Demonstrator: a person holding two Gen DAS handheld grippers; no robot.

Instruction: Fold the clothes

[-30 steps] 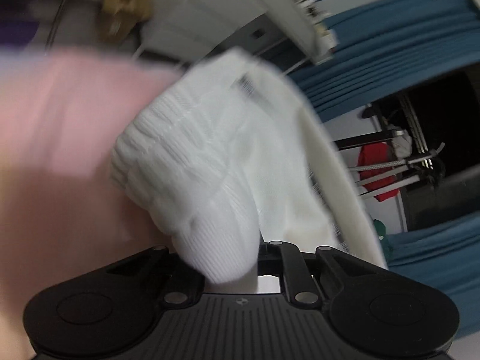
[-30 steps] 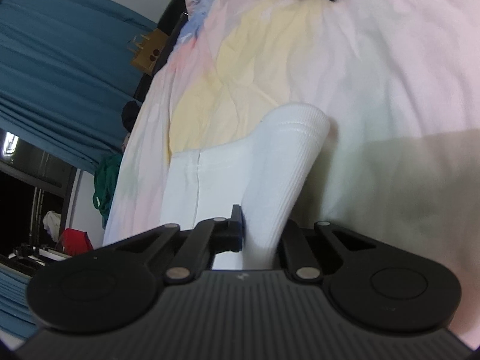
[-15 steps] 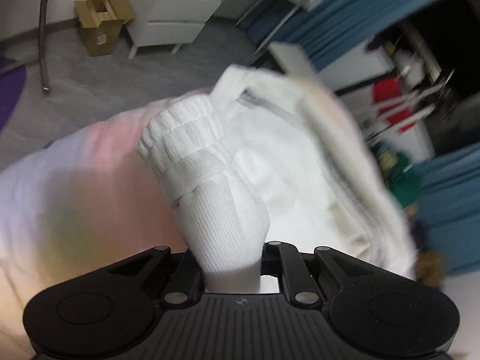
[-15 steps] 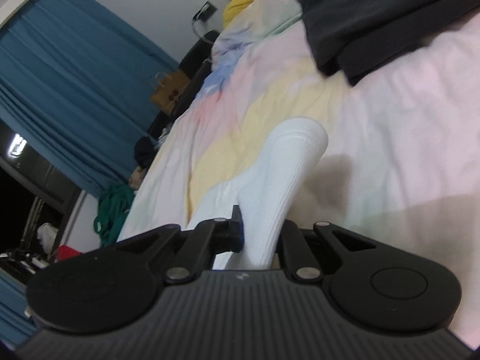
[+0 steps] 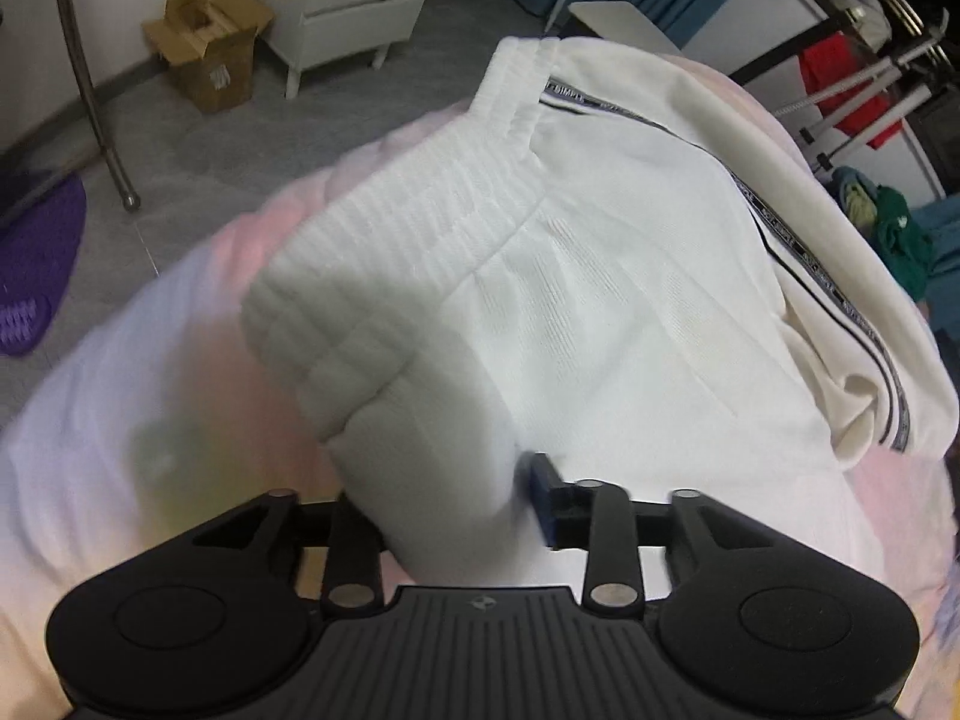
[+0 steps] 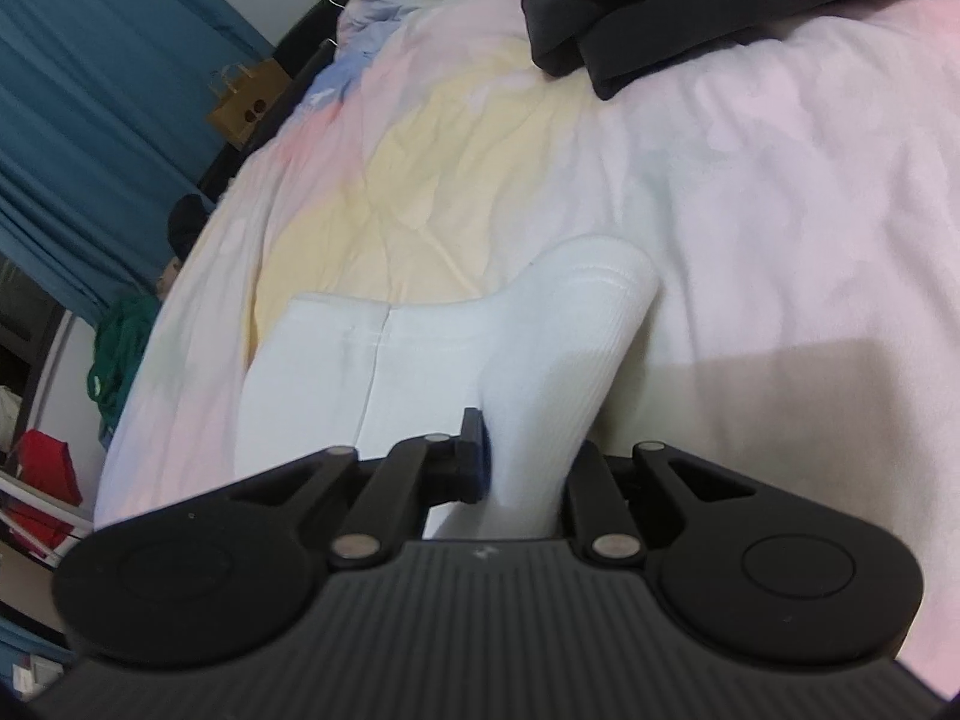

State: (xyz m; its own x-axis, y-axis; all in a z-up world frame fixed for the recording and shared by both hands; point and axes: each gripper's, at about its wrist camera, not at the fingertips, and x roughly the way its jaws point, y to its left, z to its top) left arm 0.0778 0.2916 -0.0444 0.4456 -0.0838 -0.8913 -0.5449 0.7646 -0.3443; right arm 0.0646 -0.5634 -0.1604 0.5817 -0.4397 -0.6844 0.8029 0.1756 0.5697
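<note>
A white knit garment with ribbed cuffs and dark striped trim [image 5: 600, 276] lies on the pastel bedspread [image 5: 120, 420]. My left gripper [image 5: 444, 510] is shut on a ribbed part of it near the bed's foot edge. In the right wrist view, my right gripper [image 6: 522, 462] is shut on another ribbed cuff [image 6: 576, 330] of the same white garment [image 6: 360, 372], which lies flat on the bedspread [image 6: 780, 210] to the left of the gripper.
Dark folded clothes [image 6: 690, 6] lie at the far end of the bed. Off the bed: a cardboard box [image 5: 204, 60], white drawers [image 5: 354, 0], a purple mat [image 5: 30, 264], a metal pole [image 5: 90, 78], a drying rack with red cloth [image 5: 852, 90], blue curtains [image 6: 90, 90].
My left gripper swung down and lowered its cuff, so the garment now lies spread on the bed. My right gripper kept its hold, rising and then coming back down.
</note>
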